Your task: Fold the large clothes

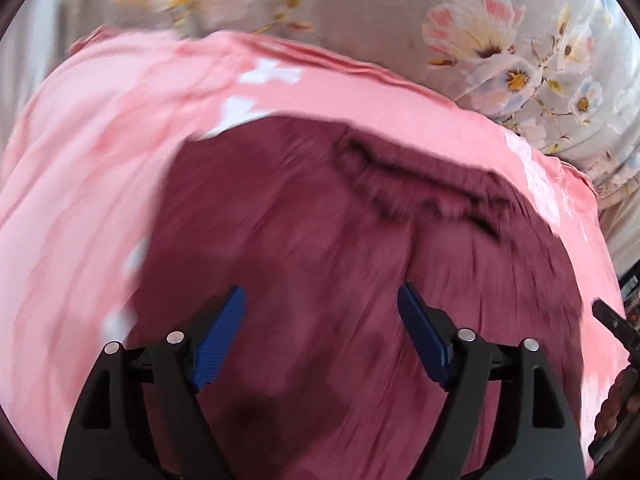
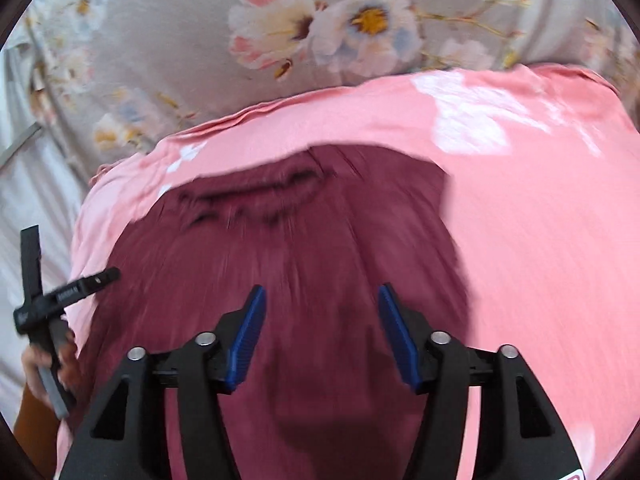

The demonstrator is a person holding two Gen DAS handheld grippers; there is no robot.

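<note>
Maroon garment (image 1: 360, 280) lies spread flat on a pink cloth (image 1: 88, 200) w/ white blotchy print, which in turn covers a grey floral bedsheet (image 1: 500, 60). Garment fabric looks thin, finely crinkled, w/ a gathered, ruffled band (image 1: 420, 188) running across its far end; outline roughly trapezoid, widening toward the cameras. Pink cloth is smooth, edges rolled into narrow pleats at the far side.

Left tool (image 1: 322, 312): black plastic arms, ribbed blue pads (image 1: 222, 340), jaws wide apart, nothing between them, hovering over the garment's near half. Right tool (image 2: 322, 308): same build, pads (image 2: 248, 336) apart too, empty, above the garment's middle.

Right-wrist view also shows the left tool's black frame & the hand (image 2: 48, 364) gripping it at the garment's left edge. Both views motion-blurred, so finer weave detail can't be told
</note>
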